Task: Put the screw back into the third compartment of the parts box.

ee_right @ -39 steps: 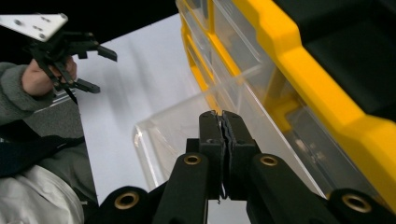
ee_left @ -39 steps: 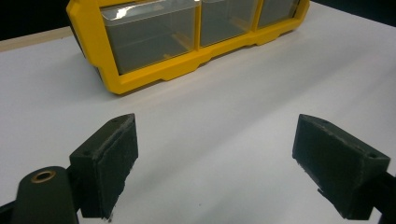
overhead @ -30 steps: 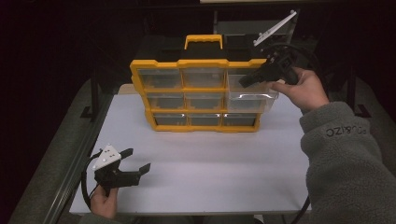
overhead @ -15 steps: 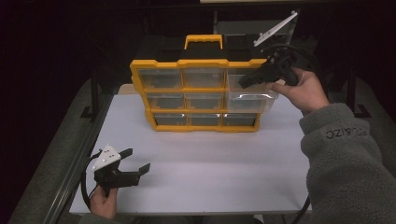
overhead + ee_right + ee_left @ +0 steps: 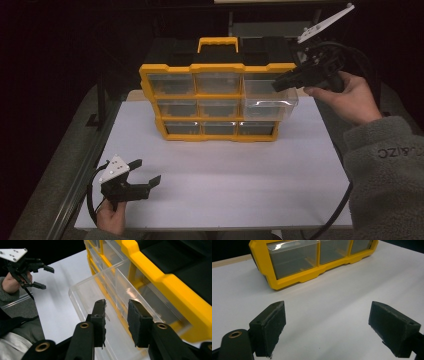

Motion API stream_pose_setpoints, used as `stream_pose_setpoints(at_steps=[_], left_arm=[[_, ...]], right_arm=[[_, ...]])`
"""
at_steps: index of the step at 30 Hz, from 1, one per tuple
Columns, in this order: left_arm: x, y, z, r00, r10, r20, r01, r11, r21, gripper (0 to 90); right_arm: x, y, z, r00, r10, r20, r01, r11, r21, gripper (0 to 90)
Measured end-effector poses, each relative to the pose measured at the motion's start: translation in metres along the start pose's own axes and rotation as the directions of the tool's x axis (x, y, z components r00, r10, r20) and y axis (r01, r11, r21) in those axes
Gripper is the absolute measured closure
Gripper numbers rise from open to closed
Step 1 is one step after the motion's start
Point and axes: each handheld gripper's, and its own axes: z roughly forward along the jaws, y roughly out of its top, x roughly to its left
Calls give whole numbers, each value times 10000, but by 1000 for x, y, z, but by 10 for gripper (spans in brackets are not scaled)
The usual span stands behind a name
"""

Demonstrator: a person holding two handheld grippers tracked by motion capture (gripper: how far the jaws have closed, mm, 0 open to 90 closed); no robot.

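Nine clear drawers in three rows fill a yellow organizer box [image 5: 215, 95] with a yellow handle and a black top, standing upright at the far middle of the white table [image 5: 225, 180]. One drawer [image 5: 267, 102], at the right end of the middle row, is pulled partway out and looks empty. The right gripper [image 5: 280, 82] hovers just above that drawer's open top, its jaws a small gap apart and pinching nothing. The left gripper [image 5: 145, 172] sits low over the table's near left corner, well apart from the box, jaws spread wide and empty.
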Motion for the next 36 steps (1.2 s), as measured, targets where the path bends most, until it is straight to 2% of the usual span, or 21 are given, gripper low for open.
stream_pose_setpoints(at_steps=[7,17,19,20,23,31,36], left_arm=[[0,0,-1,10000,9,-26,-9,10000,35,140],[0,0,0,10000,85,-47,-84,9999,99,140],[0,0,0,10000,66,-43,-65,9999,120,140],[-1,-1,0,9999,-105,-21,106,9999,83,140],[-1,0,0,9999,93,-62,-93,9999,118,140],[-1,-1,0,10000,42,-55,-42,9999,106,140],[-2,0,-1,10000,16,-44,-16,10000,58,140]], right_arm=[[4,-16,-22,9994,206,290,-202,9997,-136,606],[8,-47,-44,9993,234,302,-216,9982,-566,567],[10,-53,-47,9993,206,311,-185,9976,-660,548],[11,-57,-48,9994,191,281,-169,9970,-757,547],[14,-67,-48,9994,174,303,-148,9964,-836,526],[11,-96,-36,9989,440,136,-426,9954,-857,469],[10,-111,-28,9977,657,184,-639,9942,-861,422]])
